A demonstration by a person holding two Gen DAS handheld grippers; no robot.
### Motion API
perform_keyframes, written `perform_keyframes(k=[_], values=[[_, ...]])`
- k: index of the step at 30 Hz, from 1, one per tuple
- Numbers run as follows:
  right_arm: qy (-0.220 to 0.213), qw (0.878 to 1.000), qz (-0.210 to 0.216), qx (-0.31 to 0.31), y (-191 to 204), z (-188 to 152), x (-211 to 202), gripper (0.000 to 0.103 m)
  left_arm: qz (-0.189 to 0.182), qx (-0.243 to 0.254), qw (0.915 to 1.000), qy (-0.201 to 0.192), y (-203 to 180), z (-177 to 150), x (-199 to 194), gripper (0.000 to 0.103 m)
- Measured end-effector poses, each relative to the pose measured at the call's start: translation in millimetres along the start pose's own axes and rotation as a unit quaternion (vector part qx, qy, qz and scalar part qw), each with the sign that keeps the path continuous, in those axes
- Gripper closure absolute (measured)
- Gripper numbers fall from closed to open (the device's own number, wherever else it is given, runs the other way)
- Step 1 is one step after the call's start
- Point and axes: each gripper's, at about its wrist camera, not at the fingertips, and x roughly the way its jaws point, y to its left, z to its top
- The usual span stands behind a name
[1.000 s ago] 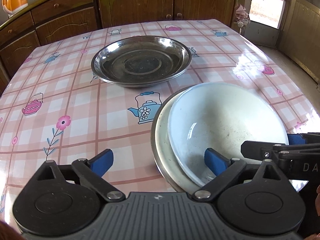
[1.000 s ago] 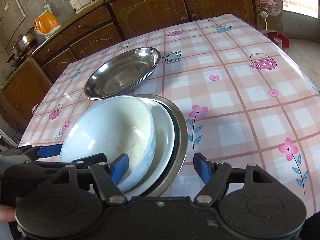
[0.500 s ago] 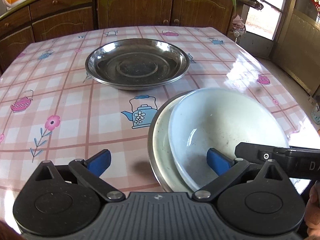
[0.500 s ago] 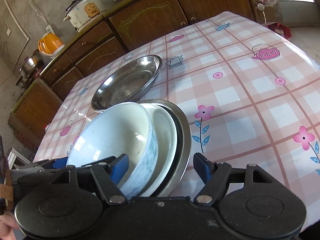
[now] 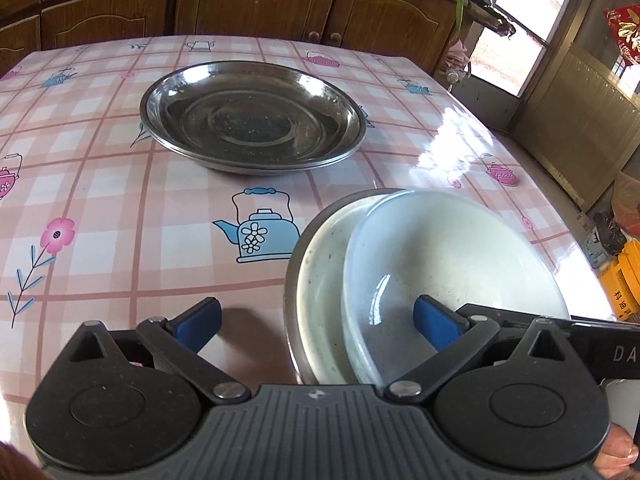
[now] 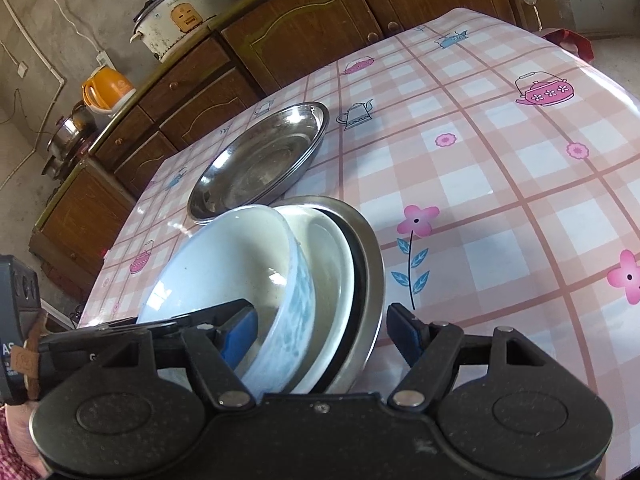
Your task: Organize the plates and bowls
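While both grippers crowd the near edge of the counter (image 5: 120,200), each straddles the same stack of dishes. The left gripper (image 5: 316,320) has its jaws wide: its right pad sits inside the pale bowl (image 5: 460,248), its left pad hangs over bare cloth, and neither presses on anything. The right gripper (image 6: 324,330) also stands wide, its left pad inside the bowl (image 6: 216,268) and its right pad just outside the steel rim; whether the pads touch the dishes I cannot tell. That bowl leans tilted in a white plate (image 6: 332,256), which lies in a steel dish (image 6: 370,248). Farther back, apart from the stack, a steel pan (image 5: 252,120) rests flat on the checked cloth. Beyond it stand brown cabinets (image 6: 296,28) with a rice cooker (image 6: 172,20) and an orange kettle (image 6: 106,88) on top.
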Motion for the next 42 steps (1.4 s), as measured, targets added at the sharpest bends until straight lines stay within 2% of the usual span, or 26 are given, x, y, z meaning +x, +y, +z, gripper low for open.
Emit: perform_keyframes(k=[7, 9, 10, 11, 14, 21, 31, 42], values=[[-0.010, 0.998, 0.025, 0.054, -12, 5, 3, 0.018, -0.008, -0.006, 0.9998, -0.014, -3, 5, 6, 0.000], [-0.001, 0.997, 0.039, 0.060, -13, 6, 3, 0.023, -0.022, -0.003, 0.9996, -0.016, -4, 5, 4, 0.008], [0.006, 0.996, 0.052, 0.070, -15, 6, 5, 0.027, -0.041, -0.003, 0.9990, -0.015, -4, 4, 3, 0.021], [0.005, 0.996, 0.048, 0.069, -14, 5, 4, 0.031, -0.059, -0.010, 0.9981, -0.013, -4, 4, 2, 0.035], [0.003, 0.999, 0.024, 0.040, -7, 6, 3, 0.039, -0.061, -0.011, 0.9979, -0.015, -7, 3, 1, 0.035], [0.002, 1.000, -0.003, 0.004, 3, 2, -2, 0.044, -0.052, -0.013, 0.9984, -0.017, -11, -2, -4, 0.039], [0.013, 1.000, 0.000, -0.004, 10, -3, -6, 0.044, -0.043, -0.017, 0.9988, -0.014, -6, -4, -13, 0.040], [0.004, 1.000, 0.012, -0.015, 25, 1, -16, 0.044, -0.035, -0.013, 0.9988, -0.033, -5, -2, -34, 0.040]])
